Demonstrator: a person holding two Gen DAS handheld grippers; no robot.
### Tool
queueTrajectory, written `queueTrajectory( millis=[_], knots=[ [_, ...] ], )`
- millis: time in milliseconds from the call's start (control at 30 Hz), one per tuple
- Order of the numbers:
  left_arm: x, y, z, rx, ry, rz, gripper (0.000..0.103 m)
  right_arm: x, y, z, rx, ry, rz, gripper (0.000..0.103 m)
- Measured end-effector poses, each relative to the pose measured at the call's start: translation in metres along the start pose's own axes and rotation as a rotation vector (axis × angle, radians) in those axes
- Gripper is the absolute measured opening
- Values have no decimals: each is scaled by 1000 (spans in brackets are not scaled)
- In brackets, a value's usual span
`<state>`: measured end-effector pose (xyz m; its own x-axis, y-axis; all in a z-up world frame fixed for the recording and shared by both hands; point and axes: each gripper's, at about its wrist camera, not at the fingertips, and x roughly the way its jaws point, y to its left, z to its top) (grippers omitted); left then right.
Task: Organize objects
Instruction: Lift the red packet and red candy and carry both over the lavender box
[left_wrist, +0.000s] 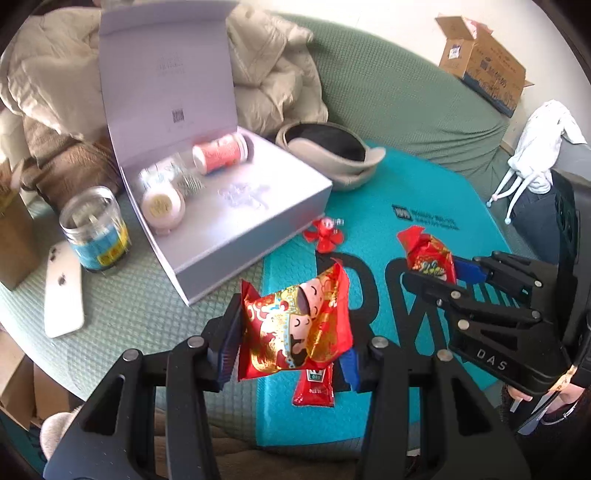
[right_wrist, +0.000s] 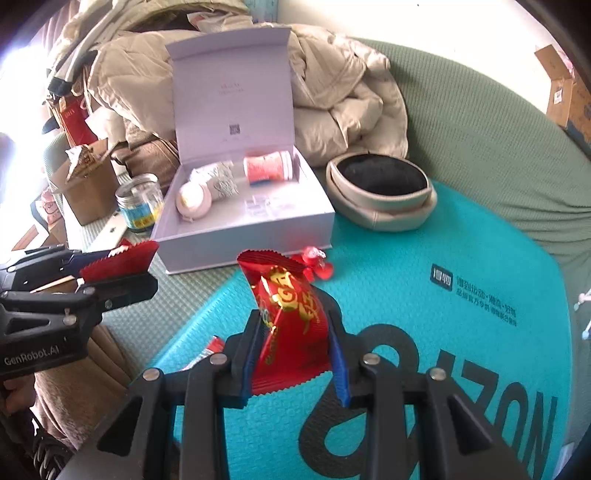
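Note:
In the left wrist view, my left gripper (left_wrist: 291, 350) is shut on a red snack packet (left_wrist: 295, 321) printed with a cartoon figure and holds it above the teal mat (left_wrist: 388, 206). To its right, my right gripper (left_wrist: 439, 273) is shut on a second red packet (left_wrist: 428, 258). In the right wrist view that gold-lettered packet (right_wrist: 291, 314) stands upright between the blue pads of the right gripper (right_wrist: 295, 354). The left gripper (right_wrist: 118, 273) shows at the left edge with its packet's crimped end (right_wrist: 118, 260). The open lavender box (left_wrist: 258, 214) (right_wrist: 295, 221) lies beyond both, with a pink can and round tins inside.
A small red sachet (left_wrist: 314, 384) and a red cellophane candy (left_wrist: 325, 234) lie on the mat. A glass jar (left_wrist: 96, 232) and a white phone (left_wrist: 62, 291) sit left of the box, a beige hat (left_wrist: 332, 155) right of it. Quilted coats pile behind.

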<state>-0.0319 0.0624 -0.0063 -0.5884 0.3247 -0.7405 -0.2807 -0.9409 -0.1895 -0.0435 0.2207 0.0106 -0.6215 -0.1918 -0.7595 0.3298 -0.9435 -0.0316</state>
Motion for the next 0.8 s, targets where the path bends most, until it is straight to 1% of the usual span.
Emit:
queueTrajectory(
  millis=[167, 333, 500, 600, 800],
  knots=[
    [-24, 3, 9, 23, -56, 1, 44, -20, 13, 8, -28, -19, -27, 34],
    [-42, 11, 11, 13, -74, -36, 44, -39, 29, 17, -47, -47, -18, 34],
    [-54, 22, 13, 4, -82, -40, 44, -46, 42, 21, -38, -61, 22, 34],
    [-56, 27, 13, 5, -67, -32, 44, -46, 47, 19, -28, -58, 33, 34],
    [-54, 34, 17, -6, -55, -24, 44, -42, 43, 23, -4, -51, 49, 34]
  ],
)
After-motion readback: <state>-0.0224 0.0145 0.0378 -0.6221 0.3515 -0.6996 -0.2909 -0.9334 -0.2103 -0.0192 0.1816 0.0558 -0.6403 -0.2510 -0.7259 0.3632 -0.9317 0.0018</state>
